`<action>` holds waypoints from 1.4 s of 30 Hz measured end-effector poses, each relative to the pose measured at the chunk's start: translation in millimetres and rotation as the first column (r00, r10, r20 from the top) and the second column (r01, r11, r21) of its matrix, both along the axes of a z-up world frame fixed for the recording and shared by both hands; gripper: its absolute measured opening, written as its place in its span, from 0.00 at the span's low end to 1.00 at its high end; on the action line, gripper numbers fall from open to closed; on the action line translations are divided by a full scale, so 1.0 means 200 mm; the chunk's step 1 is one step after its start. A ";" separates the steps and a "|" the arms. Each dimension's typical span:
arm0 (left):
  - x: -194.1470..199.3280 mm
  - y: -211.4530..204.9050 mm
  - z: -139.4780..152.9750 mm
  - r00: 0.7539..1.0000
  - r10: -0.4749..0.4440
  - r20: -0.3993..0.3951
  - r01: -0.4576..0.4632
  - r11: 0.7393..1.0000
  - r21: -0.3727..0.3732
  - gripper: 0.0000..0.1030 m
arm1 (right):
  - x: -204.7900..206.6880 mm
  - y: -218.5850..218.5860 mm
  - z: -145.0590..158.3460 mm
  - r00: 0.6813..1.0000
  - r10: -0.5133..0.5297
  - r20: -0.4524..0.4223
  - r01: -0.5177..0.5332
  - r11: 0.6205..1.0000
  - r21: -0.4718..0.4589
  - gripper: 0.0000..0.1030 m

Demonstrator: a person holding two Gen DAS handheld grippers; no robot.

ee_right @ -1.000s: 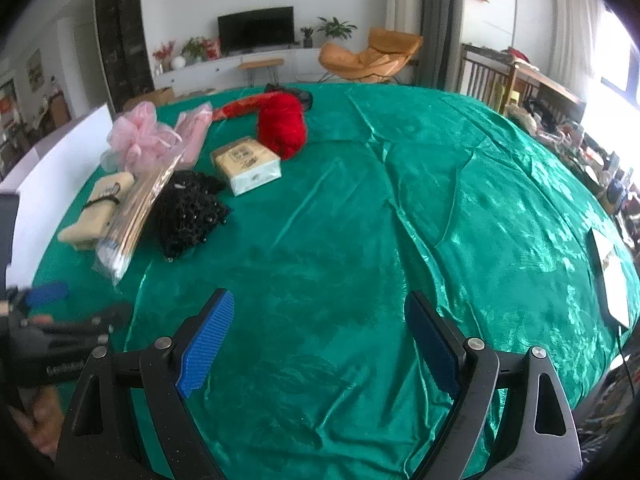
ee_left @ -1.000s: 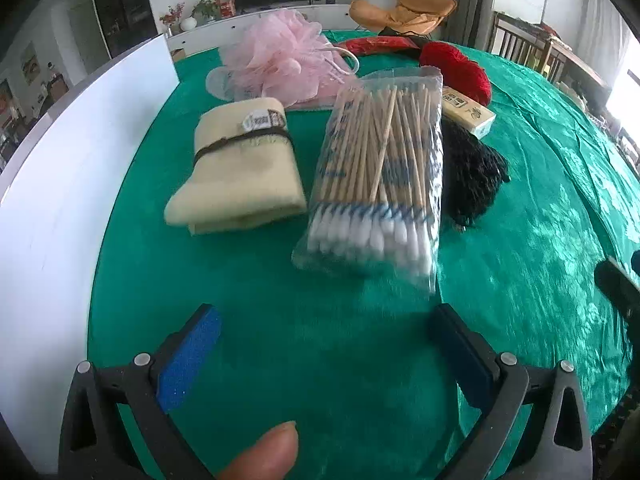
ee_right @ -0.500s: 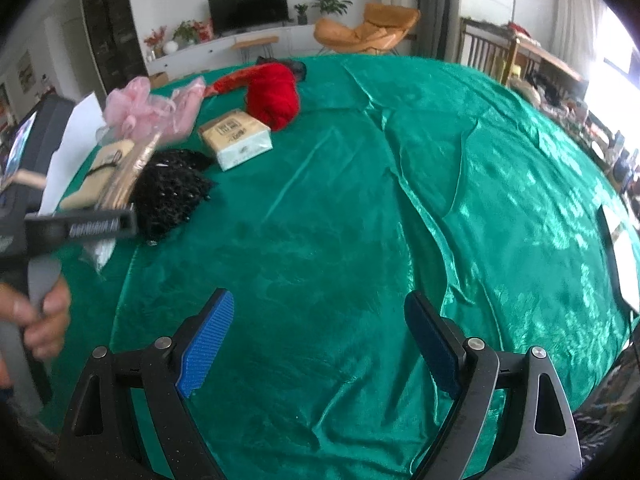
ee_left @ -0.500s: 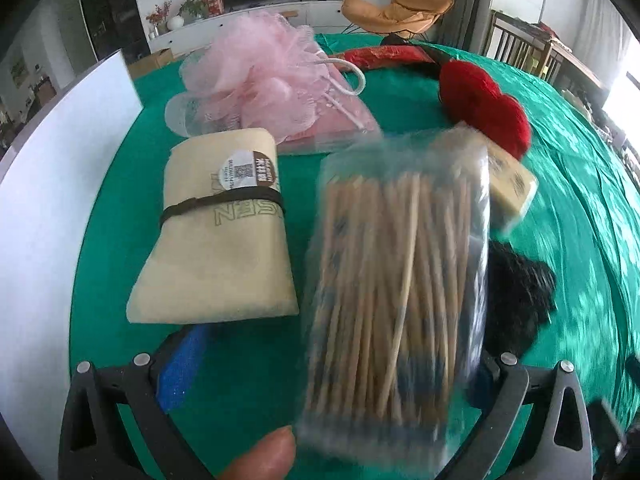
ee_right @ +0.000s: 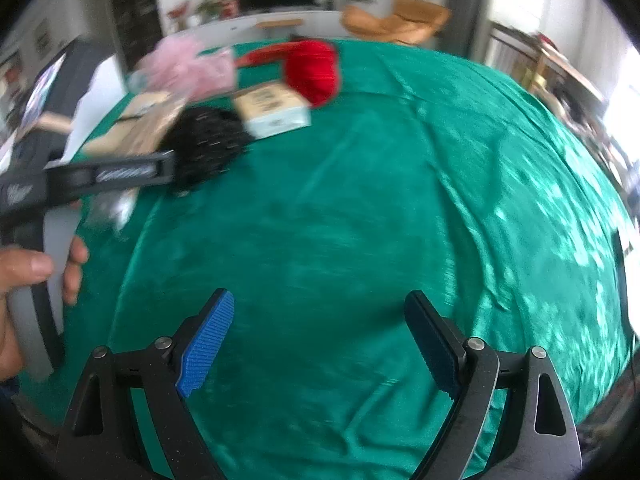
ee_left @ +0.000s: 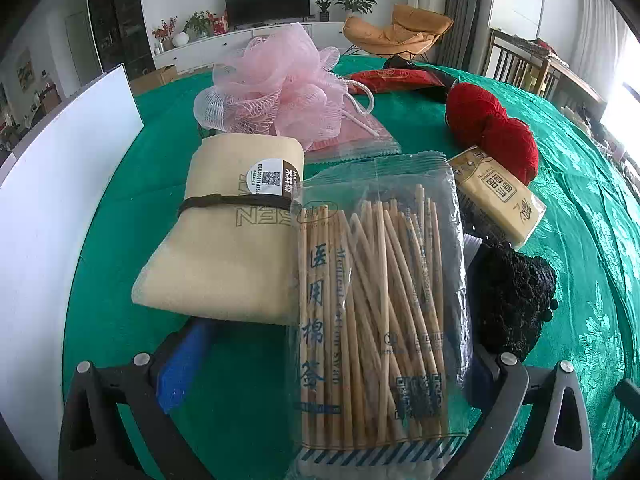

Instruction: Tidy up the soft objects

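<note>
At the lower centre, the cotton swab bag [ee_left: 376, 300] is framed by the spread jaws of the left gripper [ee_left: 320, 364]. The right gripper [ee_right: 320, 336] is held wide over bare green table [ee_right: 360, 220]. Further up, the beige cloth roll [ee_left: 232, 236] is seen.

Left gripper [ee_left: 328, 354] jaws spread wide, low and level; right gripper [ee_right: 320, 338] likewise agape; hand [ee_right: 24, 280] wraps the left handle.

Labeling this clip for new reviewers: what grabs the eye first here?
The clear bag of cotton swabs fills the left wrist view, lying between the open left gripper and its fingers. Beside it sit a tan rolled cloth and, behind, a pink mesh bath pouf. The right gripper hangs open over bare green tablecloth.
</note>
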State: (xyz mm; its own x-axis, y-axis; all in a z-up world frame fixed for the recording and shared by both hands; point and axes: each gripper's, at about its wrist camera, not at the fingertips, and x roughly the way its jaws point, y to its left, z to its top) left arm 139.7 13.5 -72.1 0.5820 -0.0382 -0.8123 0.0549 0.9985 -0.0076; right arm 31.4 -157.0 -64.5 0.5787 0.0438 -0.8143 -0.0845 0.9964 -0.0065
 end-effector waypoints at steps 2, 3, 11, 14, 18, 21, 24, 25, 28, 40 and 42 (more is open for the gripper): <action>0.00 0.00 0.00 1.000 0.000 0.000 0.000 1.000 0.000 1.00 | 0.01 0.05 -0.01 0.999 0.050 -0.003 -0.050 0.999 0.003 0.87; 0.00 0.00 0.00 1.000 0.000 0.000 0.000 1.000 0.000 1.00 | 0.02 0.07 -0.01 0.997 0.075 -0.003 -0.075 0.997 -0.001 0.87; 0.00 0.00 0.00 1.000 0.001 0.000 -0.001 1.000 0.000 1.00 | 0.34 0.06 -0.02 0.996 0.089 -0.020 -0.089 0.996 0.015 0.87; 0.00 0.00 0.00 1.000 0.001 0.000 -0.001 1.000 0.000 1.00 | 0.46 -0.06 -0.02 1.000 -0.002 -0.017 0.002 1.000 0.005 0.86; 0.00 0.00 0.00 1.000 0.001 0.001 -0.001 1.000 0.000 1.00 | 0.40 -0.25 -0.02 0.996 -0.089 0.020 0.088 0.996 0.012 0.86; 0.00 0.00 0.00 1.000 0.001 0.001 -0.001 1.000 0.001 1.00 | 0.34 -0.32 -0.01 0.994 -0.106 0.034 0.105 0.994 0.015 0.86; 0.00 0.00 0.00 1.000 0.001 0.000 -0.001 1.000 0.001 1.00 | 0.33 -0.34 -0.01 0.993 -0.115 0.035 0.115 0.993 0.015 0.87; 0.00 0.00 0.00 1.000 0.001 0.000 -0.001 1.000 0.001 1.00 | 0.33 -0.34 0.00 0.993 -0.117 0.034 0.116 0.993 0.015 0.87; 0.00 0.00 0.00 1.000 0.001 0.000 -0.001 1.000 0.001 1.00 | 0.33 -0.34 0.00 0.993 -0.117 0.035 0.116 0.993 0.014 0.87; 0.00 0.00 0.00 1.000 0.001 0.000 -0.001 1.000 0.000 1.00 | 0.34 -0.32 -0.01 0.993 -0.117 0.035 0.117 0.993 0.015 0.87; 0.00 0.00 0.00 1.000 0.001 0.000 -0.001 1.000 0.000 1.00 | 0.34 -0.32 -0.01 0.993 -0.117 0.035 0.117 0.993 0.015 0.87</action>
State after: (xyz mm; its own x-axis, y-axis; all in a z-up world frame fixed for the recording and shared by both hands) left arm 139.7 13.6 -72.1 0.5820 -0.0372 -0.8124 0.0536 0.9985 -0.0073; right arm 99.7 -220.5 -66.3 0.6090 -0.0158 -0.7930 0.0326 0.9995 0.0051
